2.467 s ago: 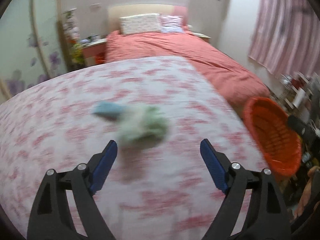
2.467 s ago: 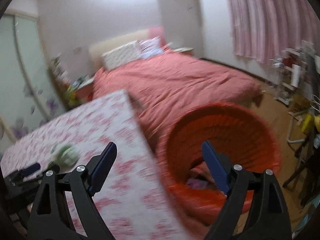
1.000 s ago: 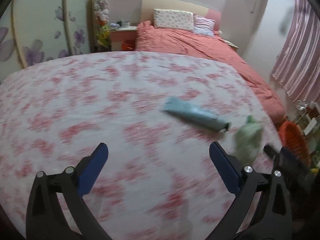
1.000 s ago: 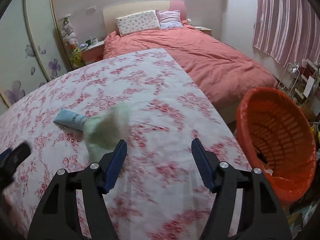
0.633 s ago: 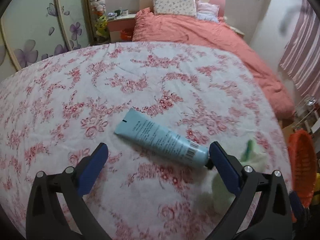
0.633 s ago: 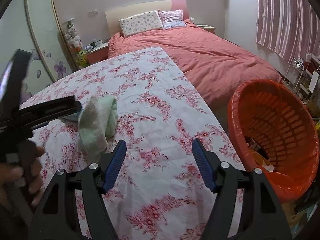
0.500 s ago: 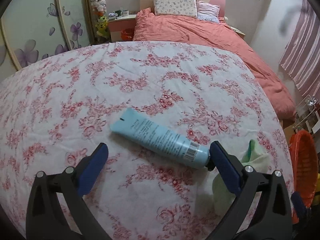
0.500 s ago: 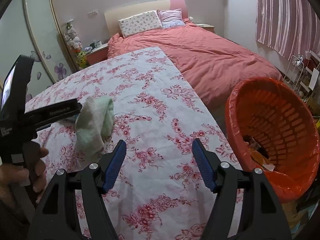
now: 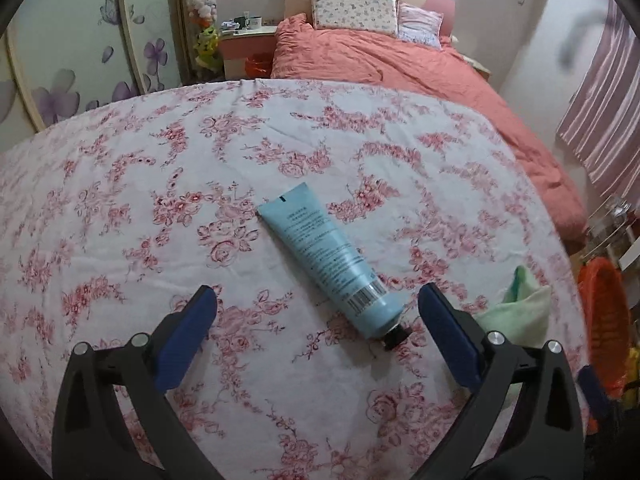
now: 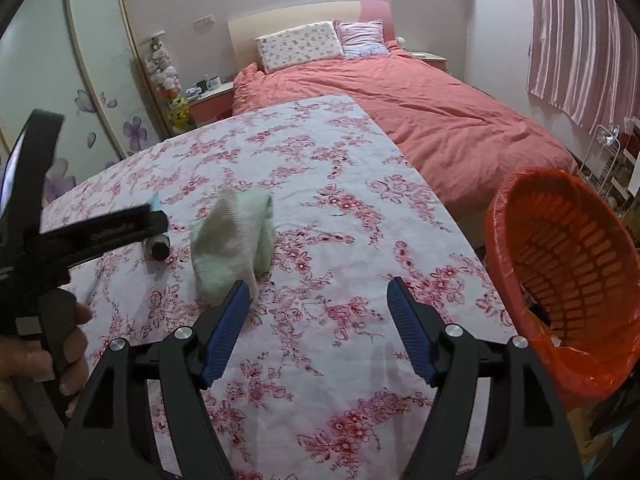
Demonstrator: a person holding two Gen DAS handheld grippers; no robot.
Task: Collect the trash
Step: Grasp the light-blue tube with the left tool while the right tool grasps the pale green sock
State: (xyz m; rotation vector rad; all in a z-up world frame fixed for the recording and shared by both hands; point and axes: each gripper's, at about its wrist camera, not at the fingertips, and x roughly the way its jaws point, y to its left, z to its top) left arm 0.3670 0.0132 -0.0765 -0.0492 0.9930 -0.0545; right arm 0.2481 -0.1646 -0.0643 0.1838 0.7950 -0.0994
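Your left gripper (image 9: 316, 300) is closing around nothing yet, the blue tube (image 9: 328, 256) lying on the bench (image 9: 120, 200) just beyond it. Straddle the tube's middle. Your right gripper (image 10: 316, 292) is opening, empty, beside the green cloth (image 10: 236, 240).

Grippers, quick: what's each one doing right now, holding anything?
Left gripper: jaws closing, holding nothing; tube lies between them, untouched.
Right gripper: jaws opening, empty.

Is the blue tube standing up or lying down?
Lying down. The blue tube rests flat on the flowery tablecloth, its black cap pointing sideways near the camera.
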